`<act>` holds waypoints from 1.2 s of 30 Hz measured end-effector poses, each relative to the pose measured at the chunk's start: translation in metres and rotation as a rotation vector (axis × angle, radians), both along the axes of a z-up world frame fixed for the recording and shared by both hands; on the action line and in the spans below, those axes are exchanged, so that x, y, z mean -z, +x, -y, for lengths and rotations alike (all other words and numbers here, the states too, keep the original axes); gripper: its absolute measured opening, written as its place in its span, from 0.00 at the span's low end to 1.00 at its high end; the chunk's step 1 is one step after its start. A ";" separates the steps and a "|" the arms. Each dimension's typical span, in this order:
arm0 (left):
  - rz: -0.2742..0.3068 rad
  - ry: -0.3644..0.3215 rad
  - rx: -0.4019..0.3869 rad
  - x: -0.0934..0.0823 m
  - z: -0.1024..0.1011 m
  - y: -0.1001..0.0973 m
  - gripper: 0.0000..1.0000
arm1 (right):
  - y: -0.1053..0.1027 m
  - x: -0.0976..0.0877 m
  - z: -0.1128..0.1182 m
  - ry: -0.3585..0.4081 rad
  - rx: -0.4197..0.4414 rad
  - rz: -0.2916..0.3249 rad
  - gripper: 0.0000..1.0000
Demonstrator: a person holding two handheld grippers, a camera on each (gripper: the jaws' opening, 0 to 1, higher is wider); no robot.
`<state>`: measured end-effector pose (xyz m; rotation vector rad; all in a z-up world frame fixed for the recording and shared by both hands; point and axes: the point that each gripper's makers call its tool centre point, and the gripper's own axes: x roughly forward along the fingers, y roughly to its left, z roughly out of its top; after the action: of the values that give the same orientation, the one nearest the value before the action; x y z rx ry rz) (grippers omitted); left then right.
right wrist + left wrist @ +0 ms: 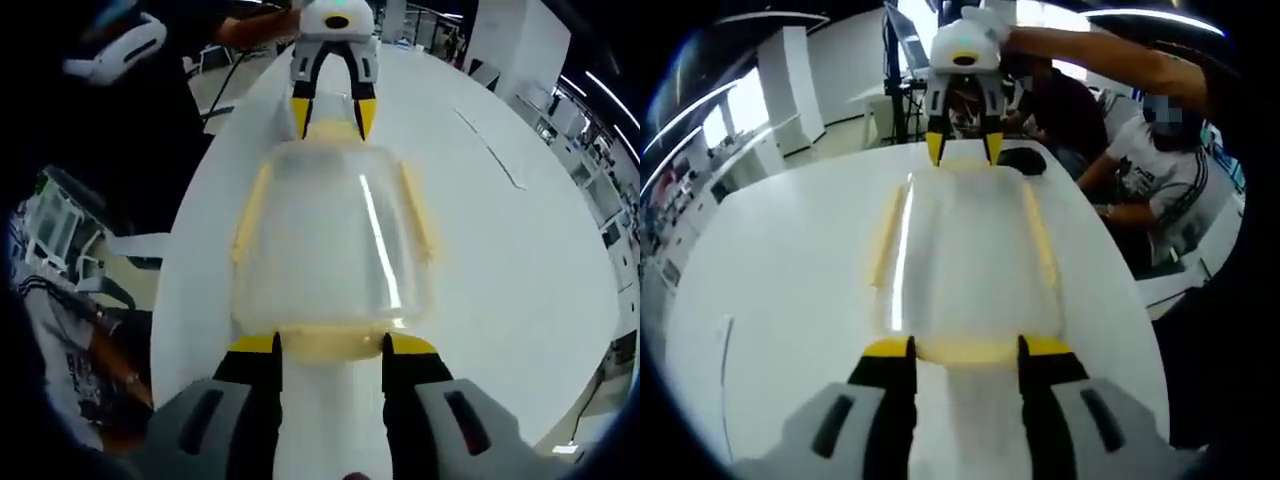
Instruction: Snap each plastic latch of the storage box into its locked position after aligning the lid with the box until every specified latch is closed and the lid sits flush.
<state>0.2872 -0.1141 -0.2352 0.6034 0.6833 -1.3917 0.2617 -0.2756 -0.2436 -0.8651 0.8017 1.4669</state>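
While the storage box (965, 255) is sitting on the table (780, 280), you are holding both ends
Your left gripper (965, 347) and right gripper (330, 343) are spreading their jaws at its yellow end latches (330, 342)

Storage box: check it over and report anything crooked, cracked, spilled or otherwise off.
Nothing stands out. The clear lid sits squarely on the storage box, with yellow latches along its sides. The left gripper and right gripper sit at opposite short ends, on the white table. No cracks or spills show.
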 end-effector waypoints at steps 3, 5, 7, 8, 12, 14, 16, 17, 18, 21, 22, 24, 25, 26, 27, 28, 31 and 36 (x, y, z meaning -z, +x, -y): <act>0.009 -0.011 0.000 -0.002 -0.004 0.001 0.38 | -0.001 -0.001 -0.002 0.005 0.003 0.001 0.37; 0.014 -0.009 0.000 -0.001 -0.004 -0.001 0.38 | -0.001 -0.003 -0.003 0.013 0.006 0.001 0.37; 0.014 -0.005 -0.001 -0.002 -0.005 -0.001 0.38 | 0.000 -0.005 -0.004 0.015 0.003 0.006 0.37; 0.017 -0.006 0.000 -0.003 -0.006 -0.001 0.38 | 0.001 -0.005 -0.003 0.012 0.004 0.005 0.37; 0.024 -0.012 -0.002 -0.006 -0.006 -0.002 0.38 | 0.001 -0.006 -0.003 0.012 0.002 0.010 0.37; 0.030 -0.014 -0.001 -0.008 -0.008 -0.001 0.38 | 0.001 -0.006 -0.004 0.013 0.003 0.011 0.37; 0.031 -0.014 -0.002 -0.009 -0.009 -0.004 0.38 | 0.001 -0.007 -0.005 0.015 0.002 0.014 0.37; 0.033 -0.014 -0.002 -0.010 -0.009 -0.004 0.38 | 0.001 -0.007 -0.006 0.016 0.002 0.014 0.37; 0.034 -0.013 -0.002 -0.011 -0.010 -0.006 0.38 | 0.001 -0.008 -0.007 0.019 0.000 0.018 0.37; 0.037 -0.012 -0.004 -0.013 -0.013 -0.008 0.38 | 0.001 -0.009 -0.010 0.019 -0.002 0.019 0.37; 0.037 -0.013 -0.007 -0.015 -0.014 -0.008 0.38 | 0.001 -0.010 -0.010 0.018 -0.002 0.019 0.37; 0.044 -0.013 -0.011 -0.018 -0.016 -0.006 0.38 | 0.002 -0.010 -0.011 0.017 -0.004 0.022 0.37; 0.048 -0.012 -0.012 -0.019 -0.018 -0.006 0.38 | 0.003 -0.012 -0.012 0.021 -0.006 0.025 0.37; 0.053 -0.011 -0.013 -0.020 -0.020 -0.005 0.38 | 0.004 -0.013 -0.014 0.025 -0.008 0.027 0.37; 0.052 -0.012 -0.016 -0.021 -0.021 -0.005 0.38 | 0.005 -0.014 -0.015 0.026 -0.010 0.027 0.37; 0.054 -0.013 -0.017 -0.022 -0.023 -0.006 0.38 | 0.005 -0.014 -0.016 0.027 -0.012 0.027 0.37; 0.054 -0.017 -0.024 -0.024 -0.027 -0.004 0.38 | 0.006 -0.014 -0.020 0.028 -0.016 0.028 0.37; 0.053 -0.012 -0.032 -0.025 -0.034 -0.007 0.38 | 0.008 -0.015 -0.026 0.023 -0.024 0.024 0.37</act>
<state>0.2802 -0.0803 -0.2106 0.6154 0.6393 -1.3448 0.2693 -0.2493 -0.2284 -0.8760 0.7580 1.4815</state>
